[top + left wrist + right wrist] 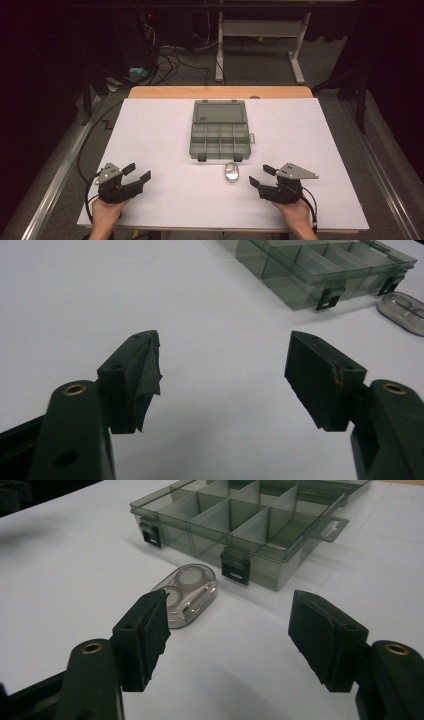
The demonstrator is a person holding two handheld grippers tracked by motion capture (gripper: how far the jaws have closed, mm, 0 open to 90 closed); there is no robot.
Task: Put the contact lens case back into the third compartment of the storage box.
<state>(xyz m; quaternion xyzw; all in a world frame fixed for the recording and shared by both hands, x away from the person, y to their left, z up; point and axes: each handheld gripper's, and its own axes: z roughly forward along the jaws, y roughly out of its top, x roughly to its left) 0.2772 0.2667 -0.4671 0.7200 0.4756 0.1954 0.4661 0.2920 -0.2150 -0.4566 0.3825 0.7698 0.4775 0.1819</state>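
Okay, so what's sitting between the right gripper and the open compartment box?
The small clear oval case lies between the right gripper and the compartment box, near the box's front latches, as the right gripper view shows.

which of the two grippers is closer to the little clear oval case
The right gripper. The clear oval case lies just off its jaws, below the organizer box, while the left gripper sits across the table.

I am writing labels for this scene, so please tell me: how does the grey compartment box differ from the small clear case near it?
The grey compartment box is much larger than the small clear case. The box is rectangular with dividers inside; the case is an oval with two round shapes inside. The box lies open with its lid folded back; the case looks closed. The box is smoky grey, the case nearly colourless. Both are see-through plastic and rest flat on the white table.
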